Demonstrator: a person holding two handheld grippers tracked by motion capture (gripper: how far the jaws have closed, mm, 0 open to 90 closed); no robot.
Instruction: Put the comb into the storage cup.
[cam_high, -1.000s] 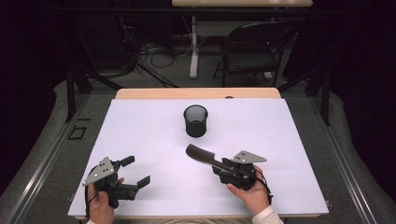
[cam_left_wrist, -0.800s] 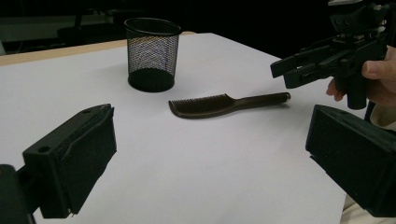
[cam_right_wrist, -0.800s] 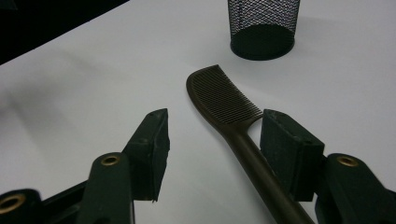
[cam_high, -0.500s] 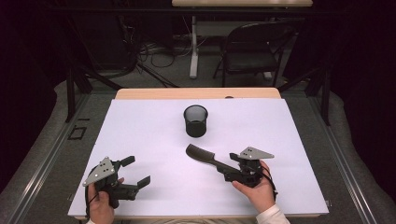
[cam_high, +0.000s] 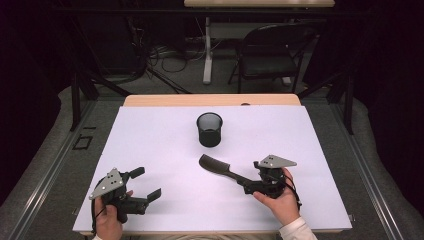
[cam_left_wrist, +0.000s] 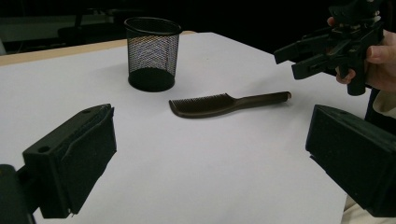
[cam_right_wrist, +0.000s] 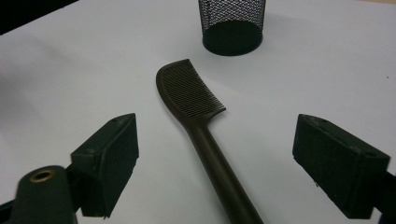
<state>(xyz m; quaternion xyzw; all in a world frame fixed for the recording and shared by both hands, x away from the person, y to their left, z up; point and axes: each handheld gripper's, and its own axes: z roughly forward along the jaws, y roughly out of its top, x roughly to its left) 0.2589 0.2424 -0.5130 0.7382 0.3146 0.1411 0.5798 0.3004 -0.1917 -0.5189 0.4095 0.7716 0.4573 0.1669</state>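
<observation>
Flat on the white table (cam_high: 150, 135) lies a dark brown comb (cam_high: 220, 169), near the mesh cup (cam_high: 209, 129). Both grippers, left (cam_high: 144, 184) and right (cam_left_wrist: 299, 58), gape empty; the right one hovers over the comb's handle.

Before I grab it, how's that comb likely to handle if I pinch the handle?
The comb looks like thin moulded plastic, so probably light and fairly stiff. It lies flat on the table, so it's unlikely to roll, though the smooth handle might slip. The fine teeth could bend if squeezed.
</observation>
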